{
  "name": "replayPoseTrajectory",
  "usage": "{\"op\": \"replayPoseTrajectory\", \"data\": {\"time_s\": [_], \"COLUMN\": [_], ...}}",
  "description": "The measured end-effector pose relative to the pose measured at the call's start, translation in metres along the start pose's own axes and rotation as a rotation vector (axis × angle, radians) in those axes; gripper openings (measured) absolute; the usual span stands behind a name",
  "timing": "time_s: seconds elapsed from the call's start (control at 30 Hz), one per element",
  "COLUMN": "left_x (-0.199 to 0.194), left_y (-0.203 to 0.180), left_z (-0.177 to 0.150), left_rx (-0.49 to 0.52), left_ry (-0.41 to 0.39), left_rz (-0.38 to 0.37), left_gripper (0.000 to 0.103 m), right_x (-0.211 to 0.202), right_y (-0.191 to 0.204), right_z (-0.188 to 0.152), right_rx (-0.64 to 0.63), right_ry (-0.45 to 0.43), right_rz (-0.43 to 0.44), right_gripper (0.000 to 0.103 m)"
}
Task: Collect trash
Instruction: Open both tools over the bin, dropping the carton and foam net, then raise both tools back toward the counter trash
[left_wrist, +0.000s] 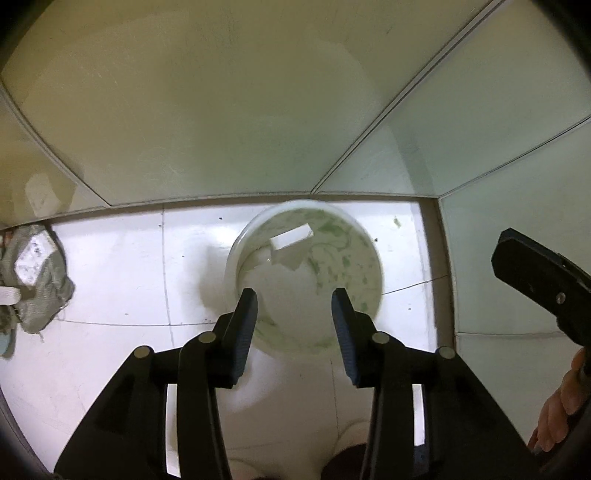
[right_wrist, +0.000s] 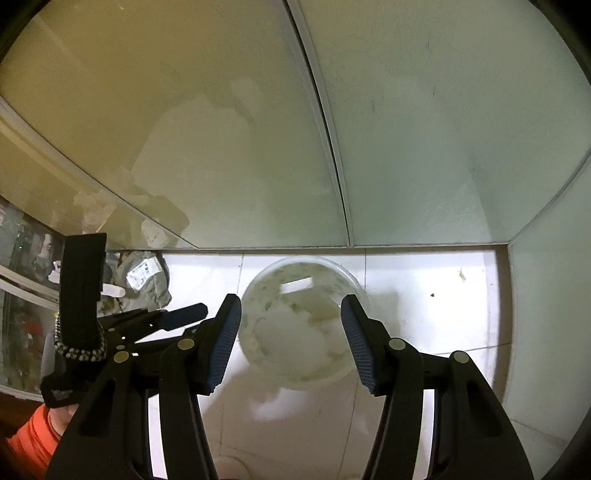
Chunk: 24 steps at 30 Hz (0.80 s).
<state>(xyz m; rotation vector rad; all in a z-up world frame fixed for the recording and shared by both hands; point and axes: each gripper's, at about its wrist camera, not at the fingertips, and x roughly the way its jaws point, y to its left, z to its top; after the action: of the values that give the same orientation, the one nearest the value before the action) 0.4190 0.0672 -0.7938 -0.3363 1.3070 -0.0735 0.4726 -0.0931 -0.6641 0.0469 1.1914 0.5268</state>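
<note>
Both hand-held grippers, left (left_wrist: 294, 295) and right (right_wrist: 291, 308), hang with jaws apart, empty, above the stained bucket (left_wrist: 306, 273) where a white scrap (left_wrist: 291, 238) lies, presumably dropped.

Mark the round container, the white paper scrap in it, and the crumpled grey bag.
round container (left_wrist: 369, 254), left wrist view, on its green-stained inner wall.
white paper scrap (left_wrist: 291, 238), left wrist view, on its flat face.
crumpled grey bag (right_wrist: 147, 288), right wrist view, below its label.
</note>
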Motion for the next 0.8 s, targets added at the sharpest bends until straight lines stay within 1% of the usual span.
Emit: {"op": "replayPoseTrajectory", "data": {"time_s": [0.13, 0.17, 0.2, 0.23, 0.27, 0.3, 0.33, 0.4, 0.43, 0.47, 0.5, 0.6, 0.73, 0.77, 0.8], "left_x": [-0.074, -0.093, -0.122, -0.142, -0.163, -0.196, -0.218, -0.275, -0.296, -0.318, -0.351, -0.424, -0.511, -0.529, -0.545], "left_y": [-0.017, -0.022, -0.03, -0.035, -0.041, -0.049, -0.054, -0.068, -0.075, -0.081, -0.089, -0.104, -0.119, -0.122, -0.125], "left_z": [0.002, 0.002, 0.003, 0.004, 0.005, 0.007, 0.011, 0.016, 0.018, 0.02, 0.023, 0.03, 0.039, 0.04, 0.04], "left_rx": [0.027, 0.033, 0.041, 0.045, 0.049, 0.053, 0.055, 0.059, 0.062, 0.066, 0.072, 0.088, 0.104, 0.108, 0.111], "left_ry": [-0.028, -0.035, -0.047, -0.055, -0.063, -0.079, -0.092, -0.137, -0.155, -0.173, -0.202, -0.269, -0.348, -0.371, -0.395], "left_rz": [0.026, 0.033, 0.041, 0.043, 0.045, 0.044, 0.042, 0.039, 0.037, 0.035, 0.034, 0.029, 0.062, 0.066, 0.069], "left_gripper": [0.04, 0.04, 0.04, 0.04, 0.04, 0.04, 0.04, 0.04, 0.04, 0.04, 0.041, 0.042, 0.044, 0.044, 0.044], "right_x": [-0.049, -0.073, -0.086, -0.116, -0.136, -0.153, -0.172, -0.225, -0.254, -0.268, -0.296, -0.365, -0.443, -0.447, -0.467], "right_y": [0.023, 0.031, 0.035, 0.045, 0.052, 0.059, 0.066, 0.081, 0.089, 0.094, 0.102, 0.121, 0.144, 0.15, 0.157], "right_z": [0.011, 0.017, 0.02, 0.027, 0.032, 0.037, 0.042, 0.055, 0.062, 0.066, 0.072, 0.087, 0.099, 0.099, 0.101], "right_rx": [-0.026, -0.03, -0.031, -0.033, -0.032, -0.03, -0.029, -0.026, -0.024, -0.023, -0.022, -0.024, -0.014, -0.01, -0.005], "right_ry": [-0.013, -0.018, -0.02, -0.028, -0.037, -0.047, -0.058, -0.087, -0.105, -0.116, -0.136, -0.196, -0.28, -0.293, -0.319], "right_rz": [-0.036, -0.046, -0.052, -0.058, -0.065, -0.071, -0.076, -0.082, -0.082, -0.081, -0.08, -0.096, -0.126, -0.129, -0.134], "right_gripper": [0.053, 0.053, 0.053, 0.053, 0.053, 0.053, 0.053, 0.053, 0.053, 0.053, 0.053, 0.053, 0.053, 0.053, 0.053]}}
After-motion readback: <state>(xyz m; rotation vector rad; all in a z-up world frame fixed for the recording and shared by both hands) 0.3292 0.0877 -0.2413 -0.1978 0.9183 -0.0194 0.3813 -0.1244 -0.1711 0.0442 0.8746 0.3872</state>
